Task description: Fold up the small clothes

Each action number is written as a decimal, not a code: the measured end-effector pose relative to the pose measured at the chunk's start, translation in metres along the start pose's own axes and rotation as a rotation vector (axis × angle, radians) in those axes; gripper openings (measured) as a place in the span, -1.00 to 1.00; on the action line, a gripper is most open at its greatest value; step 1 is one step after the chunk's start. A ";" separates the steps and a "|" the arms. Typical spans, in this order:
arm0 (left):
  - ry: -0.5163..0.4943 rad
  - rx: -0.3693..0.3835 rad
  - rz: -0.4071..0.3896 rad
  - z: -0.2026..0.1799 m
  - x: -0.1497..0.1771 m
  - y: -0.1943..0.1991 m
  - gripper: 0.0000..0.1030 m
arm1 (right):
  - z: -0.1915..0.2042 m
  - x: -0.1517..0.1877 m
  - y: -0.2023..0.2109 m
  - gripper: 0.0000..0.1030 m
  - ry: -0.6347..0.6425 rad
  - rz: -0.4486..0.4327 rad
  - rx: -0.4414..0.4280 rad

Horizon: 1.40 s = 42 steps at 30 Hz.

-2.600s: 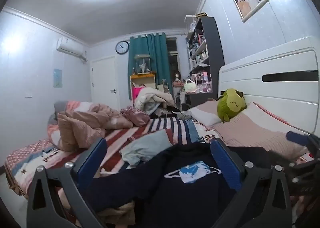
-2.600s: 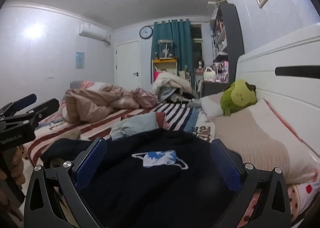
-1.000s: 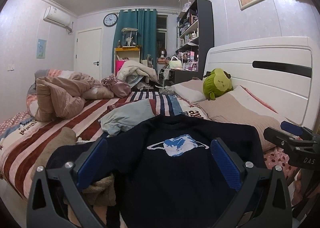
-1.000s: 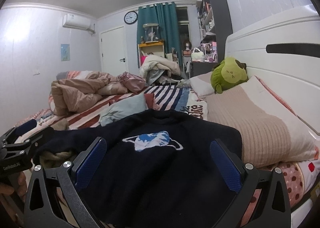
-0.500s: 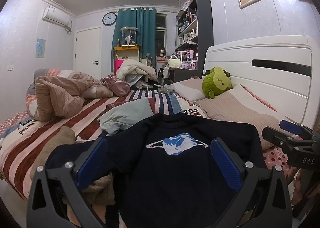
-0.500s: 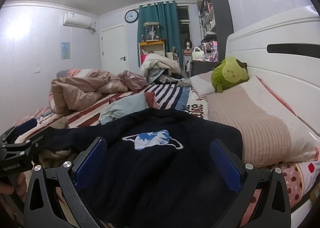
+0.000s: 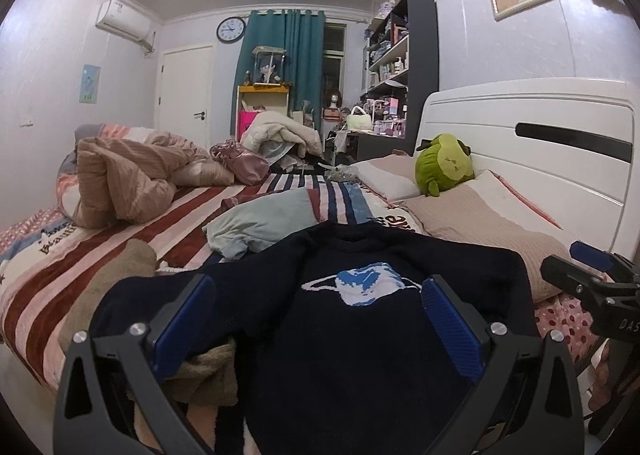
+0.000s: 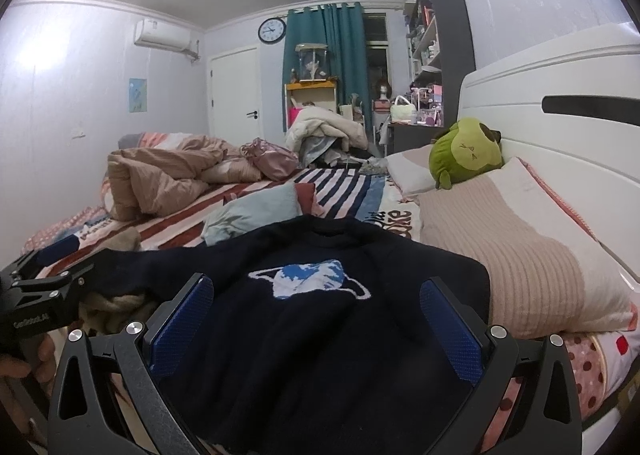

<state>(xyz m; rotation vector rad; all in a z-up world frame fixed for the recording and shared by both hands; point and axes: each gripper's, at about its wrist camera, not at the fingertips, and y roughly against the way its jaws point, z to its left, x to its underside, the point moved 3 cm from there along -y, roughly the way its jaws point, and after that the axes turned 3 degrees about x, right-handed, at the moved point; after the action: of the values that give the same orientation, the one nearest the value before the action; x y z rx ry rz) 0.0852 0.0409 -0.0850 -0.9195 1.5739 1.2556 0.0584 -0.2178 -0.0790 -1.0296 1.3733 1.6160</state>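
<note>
Got the dark navy knit sweater with the blue planet [image 7: 360, 327] lying flat, front up, on the striped bed [image 7: 120, 231]. Both my left gripper [image 7: 316, 315] and right gripper [image 8: 316, 311] have jaws spread, grasping nothing. Worry: the tan garment [image 7: 208, 375] bunched under the left sleeve gets snagged into the fold.

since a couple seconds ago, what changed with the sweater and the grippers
The navy sweater now lies flatter on the bed, planet design face up; earlier it was bunched higher. Both views have dropped level. The left gripper and right gripper stayed open, holding nothing. The green plush and pillows are unmoved.
</note>
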 end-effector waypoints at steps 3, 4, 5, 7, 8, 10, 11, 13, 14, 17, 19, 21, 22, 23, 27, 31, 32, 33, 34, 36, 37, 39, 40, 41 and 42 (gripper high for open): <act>0.036 0.016 0.009 0.012 0.004 -0.003 0.98 | 0.004 -0.002 -0.002 1.00 0.007 0.001 -0.010; 0.049 0.025 0.010 0.015 0.005 -0.003 0.98 | 0.005 -0.003 -0.003 1.00 0.010 0.002 -0.013; 0.065 0.034 0.010 0.021 0.006 -0.004 0.98 | 0.006 -0.003 -0.004 1.00 0.015 0.007 -0.011; 0.090 0.042 0.014 0.032 0.009 -0.006 0.98 | 0.011 -0.004 -0.007 1.00 0.026 0.012 -0.014; 0.100 0.043 0.015 0.038 0.011 -0.007 0.98 | 0.012 -0.005 -0.008 1.00 0.031 0.015 -0.014; 0.115 0.048 0.019 0.052 0.015 -0.009 0.98 | 0.019 -0.006 -0.010 1.00 0.052 0.020 -0.009; 0.114 0.046 0.020 0.058 0.017 -0.009 0.98 | 0.024 -0.006 -0.011 1.00 0.066 0.022 -0.009; 0.104 0.015 0.019 0.075 0.020 -0.010 0.98 | 0.028 -0.006 -0.015 1.00 0.083 0.029 -0.006; 0.101 0.000 0.019 0.085 0.021 -0.010 0.98 | 0.031 -0.007 -0.017 1.00 0.092 0.034 -0.002; 0.113 -0.022 0.024 0.113 0.025 -0.011 0.98 | 0.037 -0.007 -0.024 1.00 0.100 0.051 -0.006; 0.125 -0.040 0.035 0.134 0.031 -0.013 0.97 | 0.036 -0.007 -0.032 1.00 0.074 0.067 -0.018; 0.124 -0.059 0.048 0.150 0.037 -0.015 0.91 | 0.032 -0.007 -0.039 1.00 0.038 0.084 -0.033; 0.119 -0.071 0.061 0.158 0.041 -0.018 0.87 | 0.028 -0.007 -0.042 1.00 0.022 0.091 -0.040; 0.116 -0.082 0.075 0.164 0.045 -0.020 0.78 | 0.026 -0.007 -0.046 1.00 0.001 0.100 -0.048; 0.155 -0.119 0.103 0.187 0.057 -0.026 0.66 | 0.020 -0.004 -0.058 1.00 -0.062 0.140 -0.076; 0.209 -0.122 0.110 0.207 0.066 -0.031 0.66 | 0.018 -0.003 -0.065 1.00 -0.080 0.165 -0.100; 0.220 -0.103 0.113 0.209 0.068 -0.032 0.64 | 0.019 -0.003 -0.067 1.00 -0.083 0.170 -0.104; 0.238 -0.075 0.118 0.210 0.069 -0.034 0.47 | 0.019 -0.003 -0.068 1.00 -0.084 0.174 -0.109; 0.258 -0.050 0.122 0.211 0.070 -0.036 0.36 | 0.019 -0.003 -0.070 1.00 -0.085 0.177 -0.112; 0.273 -0.047 0.125 0.211 0.072 -0.038 0.15 | 0.019 -0.003 -0.072 1.00 -0.087 0.182 -0.117; 0.265 -0.061 0.127 0.209 0.072 -0.039 -0.04 | 0.019 -0.002 -0.072 1.00 -0.089 0.182 -0.119; 0.245 -0.073 0.128 0.204 0.069 -0.038 -0.51 | 0.018 -0.002 -0.072 1.00 -0.097 0.182 -0.127; 0.241 -0.070 0.123 0.202 0.066 -0.037 -0.58 | 0.018 -0.002 -0.072 1.00 -0.102 0.182 -0.131; 0.235 -0.069 0.116 0.199 0.063 -0.035 -0.70 | 0.017 -0.002 -0.072 1.00 -0.109 0.182 -0.138; 0.228 -0.070 0.109 0.197 0.059 -0.032 -0.75 | 0.016 -0.002 -0.072 1.00 -0.118 0.181 -0.148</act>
<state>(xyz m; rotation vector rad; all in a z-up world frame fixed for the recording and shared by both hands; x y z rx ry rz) 0.1338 0.2251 -0.1680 -1.0636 1.7878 1.3258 0.1236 -0.1929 -0.1030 -0.8991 1.3147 1.9042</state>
